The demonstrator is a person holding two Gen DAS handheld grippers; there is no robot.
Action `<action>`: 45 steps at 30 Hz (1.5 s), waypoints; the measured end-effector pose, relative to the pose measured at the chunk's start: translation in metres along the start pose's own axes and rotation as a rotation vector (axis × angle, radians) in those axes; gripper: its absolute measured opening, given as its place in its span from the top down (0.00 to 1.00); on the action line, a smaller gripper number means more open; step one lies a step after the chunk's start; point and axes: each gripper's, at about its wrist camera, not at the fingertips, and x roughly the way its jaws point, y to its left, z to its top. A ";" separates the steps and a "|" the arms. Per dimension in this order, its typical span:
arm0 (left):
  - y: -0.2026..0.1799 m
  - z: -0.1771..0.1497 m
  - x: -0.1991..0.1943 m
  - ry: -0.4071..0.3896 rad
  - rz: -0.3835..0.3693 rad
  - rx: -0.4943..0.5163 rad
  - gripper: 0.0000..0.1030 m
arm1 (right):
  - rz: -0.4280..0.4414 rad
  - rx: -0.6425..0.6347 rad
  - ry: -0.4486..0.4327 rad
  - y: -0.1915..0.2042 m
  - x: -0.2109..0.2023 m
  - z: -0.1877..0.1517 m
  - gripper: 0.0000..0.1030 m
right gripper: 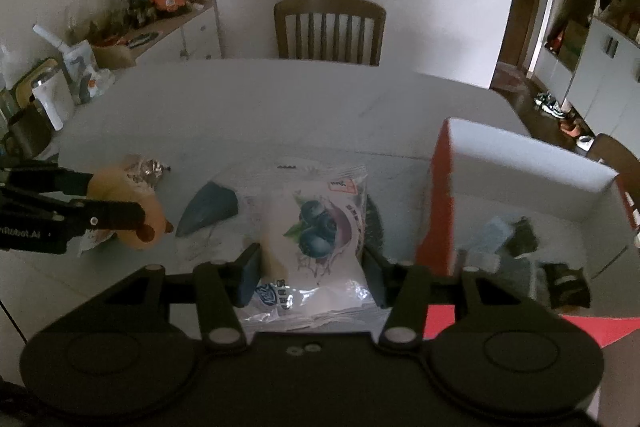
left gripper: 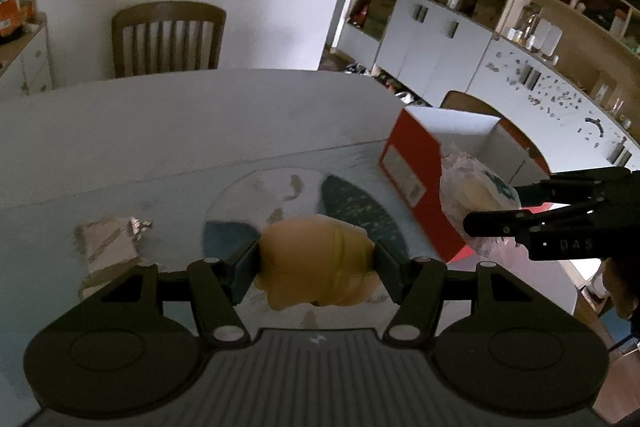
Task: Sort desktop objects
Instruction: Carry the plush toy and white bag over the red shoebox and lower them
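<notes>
My left gripper [left gripper: 316, 267] is shut on a tan rounded toy [left gripper: 316, 263] with a yellow-green band and holds it over the table; it also shows in the right wrist view [right gripper: 132, 215]. My right gripper [right gripper: 310, 267] is shut on a clear bread packet with a blueberry print [right gripper: 316, 227], held just left of the red and white box [right gripper: 520, 163]. In the left wrist view the packet [left gripper: 476, 191] hangs in front of the box [left gripper: 420, 163]. The box holds several wrapped items [right gripper: 516, 247].
A crumpled foil wrapper [right gripper: 146, 167] and a dark blue-grey piece [right gripper: 210, 207] lie on the pale table [right gripper: 280, 107]. A grey flat piece [left gripper: 108, 247] lies at left. A wooden chair [right gripper: 330, 29] stands beyond; a cluttered sideboard [right gripper: 132, 27] at left.
</notes>
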 end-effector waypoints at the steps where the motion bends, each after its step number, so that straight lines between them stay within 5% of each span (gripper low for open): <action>1: -0.004 0.002 0.000 -0.004 -0.004 0.002 0.40 | -0.001 -0.001 -0.005 -0.004 -0.002 0.001 0.49; 27: -0.154 0.044 0.070 -0.025 -0.109 0.118 0.40 | -0.144 0.090 -0.049 -0.158 -0.056 -0.026 0.49; 45: -0.211 0.083 0.142 0.005 -0.104 0.237 0.40 | -0.128 0.067 0.004 -0.229 -0.015 -0.013 0.50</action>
